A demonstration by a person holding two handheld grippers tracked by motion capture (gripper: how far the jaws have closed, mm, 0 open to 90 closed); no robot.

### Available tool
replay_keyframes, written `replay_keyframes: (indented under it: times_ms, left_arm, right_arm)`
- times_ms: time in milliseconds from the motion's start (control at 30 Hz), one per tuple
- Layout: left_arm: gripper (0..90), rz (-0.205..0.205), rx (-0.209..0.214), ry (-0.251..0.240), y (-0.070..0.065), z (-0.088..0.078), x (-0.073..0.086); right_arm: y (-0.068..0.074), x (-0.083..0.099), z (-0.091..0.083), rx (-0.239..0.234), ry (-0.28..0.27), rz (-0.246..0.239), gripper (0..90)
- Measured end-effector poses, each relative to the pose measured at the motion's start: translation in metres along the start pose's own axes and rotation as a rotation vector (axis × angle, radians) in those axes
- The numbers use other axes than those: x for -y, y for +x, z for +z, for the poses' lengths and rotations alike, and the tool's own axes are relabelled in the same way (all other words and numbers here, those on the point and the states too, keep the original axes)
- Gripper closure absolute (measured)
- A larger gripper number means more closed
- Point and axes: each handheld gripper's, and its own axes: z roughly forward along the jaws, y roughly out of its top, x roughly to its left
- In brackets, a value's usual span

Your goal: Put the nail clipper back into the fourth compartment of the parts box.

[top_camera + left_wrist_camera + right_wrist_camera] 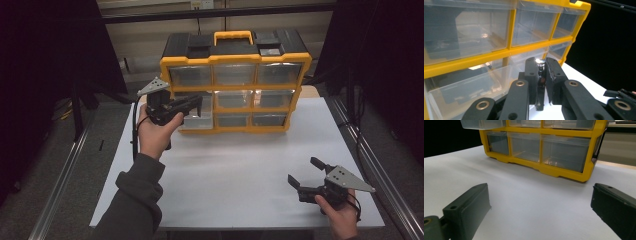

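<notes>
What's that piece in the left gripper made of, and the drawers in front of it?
The small piece clamped in the left gripper looks like polished metal: chrome-bright with sharp glints. The drawers look like clear, glossy plastic, see-through with soft reflections, set in a yellow frame, probably plastic too.

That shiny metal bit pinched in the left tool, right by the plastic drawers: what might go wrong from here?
The left gripper pinches the small metal piece by narrow edges, so it might slip and fall. The pulled-out drawer below is small, so a drop could miss it. The right gripper sits open, far from the yellow organizer, unable to steady it.
</notes>
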Motion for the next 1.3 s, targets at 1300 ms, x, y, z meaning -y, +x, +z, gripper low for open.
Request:
replay_keyframes:
  times_ms: [1300]
  left_arm:
    - [80.8, 0.0, -0.09, -0.013, 0.023, 0.008, -0.007]
  right_arm:
    - [-0.001, 0.0, 0.0, -0.002, 0.002, -0.003, 1.8]
